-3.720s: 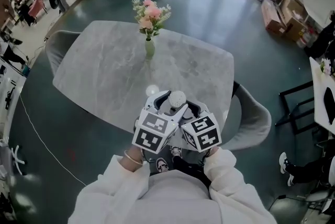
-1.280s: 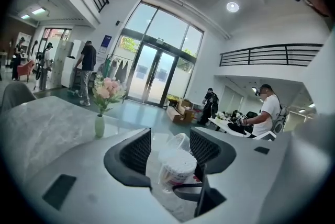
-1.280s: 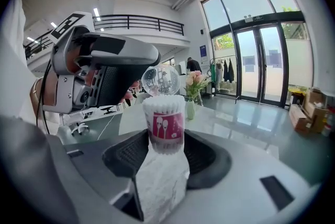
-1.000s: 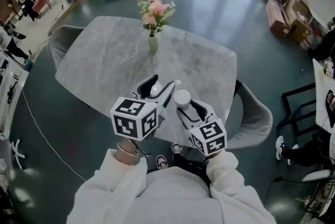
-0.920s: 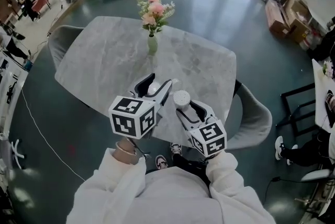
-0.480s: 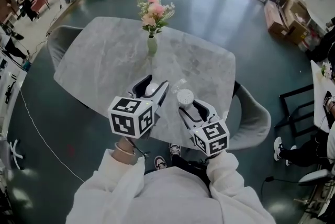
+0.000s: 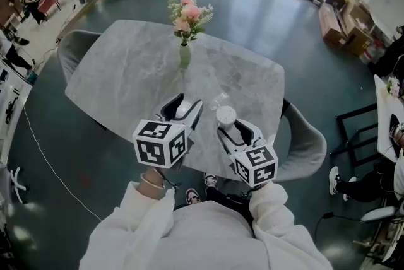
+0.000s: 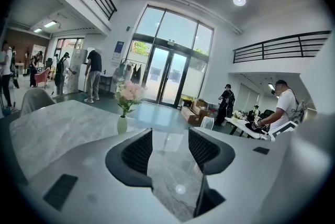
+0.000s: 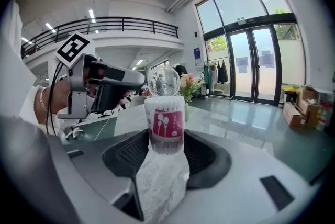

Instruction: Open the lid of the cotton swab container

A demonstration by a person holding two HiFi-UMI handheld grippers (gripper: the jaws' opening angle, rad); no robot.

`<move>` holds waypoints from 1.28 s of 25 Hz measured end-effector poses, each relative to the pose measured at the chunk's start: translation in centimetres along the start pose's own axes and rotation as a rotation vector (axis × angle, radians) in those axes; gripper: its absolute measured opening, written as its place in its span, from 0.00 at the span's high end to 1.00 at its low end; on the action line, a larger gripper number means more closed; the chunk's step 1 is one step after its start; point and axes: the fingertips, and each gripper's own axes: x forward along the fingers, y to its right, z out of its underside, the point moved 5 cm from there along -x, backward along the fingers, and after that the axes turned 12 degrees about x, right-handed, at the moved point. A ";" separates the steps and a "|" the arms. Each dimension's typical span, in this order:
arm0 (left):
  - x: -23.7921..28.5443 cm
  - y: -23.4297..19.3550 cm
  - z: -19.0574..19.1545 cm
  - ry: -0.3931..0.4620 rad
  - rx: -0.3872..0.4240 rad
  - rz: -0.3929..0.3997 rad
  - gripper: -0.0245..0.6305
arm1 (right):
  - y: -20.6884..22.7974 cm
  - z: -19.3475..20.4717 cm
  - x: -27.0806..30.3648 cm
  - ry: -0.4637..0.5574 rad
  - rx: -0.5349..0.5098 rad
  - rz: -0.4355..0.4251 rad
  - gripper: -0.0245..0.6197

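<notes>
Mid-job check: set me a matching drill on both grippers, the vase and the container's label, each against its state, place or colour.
Things:
1. left gripper
2. right gripper
3. vase
4. label

States:
A. pink
B. standing on the table
C. shut on the container
D. open, empty

Pairs: 1-D, 2-C, 3-B, 4-A.

The left gripper's fingers have just been closing slightly, with nothing between them.
</notes>
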 end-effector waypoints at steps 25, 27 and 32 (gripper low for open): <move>-3.8 2.5 3.2 -0.033 0.036 -0.037 0.90 | -2.7 0.0 -3.1 0.063 0.116 0.044 0.55; -4.5 2.8 3.6 -0.035 0.038 -0.033 0.90 | -3.2 0.3 -3.5 0.064 0.120 0.047 0.55; -6.2 3.4 4.4 -0.035 0.034 -0.036 0.90 | -4.4 1.0 -4.5 0.065 0.121 0.049 0.55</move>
